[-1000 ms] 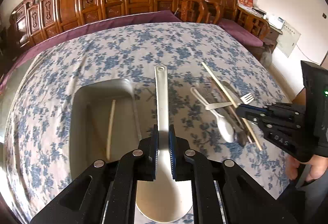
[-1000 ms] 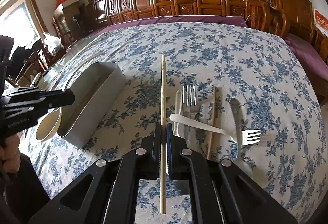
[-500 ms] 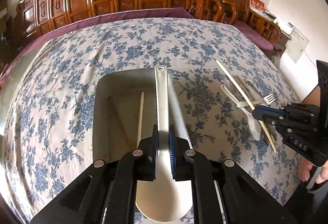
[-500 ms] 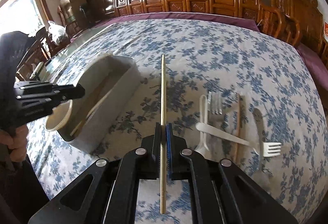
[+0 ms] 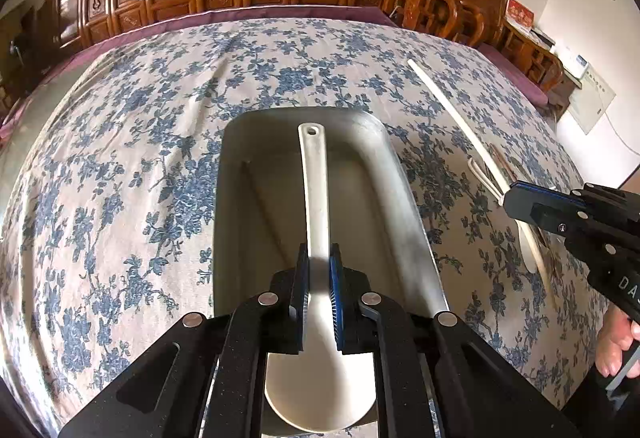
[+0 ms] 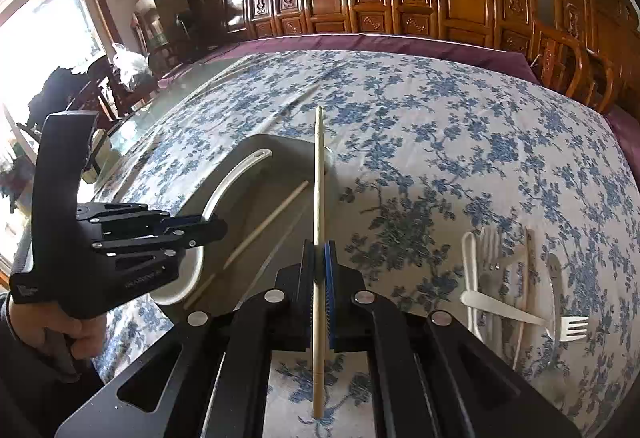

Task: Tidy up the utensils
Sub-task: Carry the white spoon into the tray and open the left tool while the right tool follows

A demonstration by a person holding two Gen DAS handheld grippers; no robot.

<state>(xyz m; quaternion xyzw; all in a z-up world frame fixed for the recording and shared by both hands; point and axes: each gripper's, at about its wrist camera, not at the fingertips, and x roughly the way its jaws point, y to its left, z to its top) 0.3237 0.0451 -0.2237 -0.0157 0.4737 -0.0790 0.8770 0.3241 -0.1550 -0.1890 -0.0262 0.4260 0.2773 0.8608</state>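
While the gray tray (image 5: 416, 238) is lying lengthwise on the flowered tablecloth (image 5: 120, 157), running away from the person, the left gripper (image 5: 318, 290) is clamping the neck of a white serving spoon (image 5: 314, 197) and hanging directly over it. The spoon's handle is pointing along the tray's long axis, its holed tip reaching toward the far wall and its bowl sitting back beneath the gripper body, so this hand looks the nearer of the two to a drop. In the right wrist view one pale chopstick (image 6: 266, 226) is already lying on the tray floor, slanted across it.

Further right, the right gripper (image 6: 319, 270) is pinching a second chopstick (image 6: 318, 177) tightly near its lower third. That stick is running almost parallel to the tray and appears to be crossing above its right rim, with its far tip past the tray's end. To go in cleanly it probably needs shifting leftward, toward the tray's middle.

At far right, white plastic forks (image 6: 520, 314) and other utensils are lying loosely piled on the cloth, well apart from the tray.
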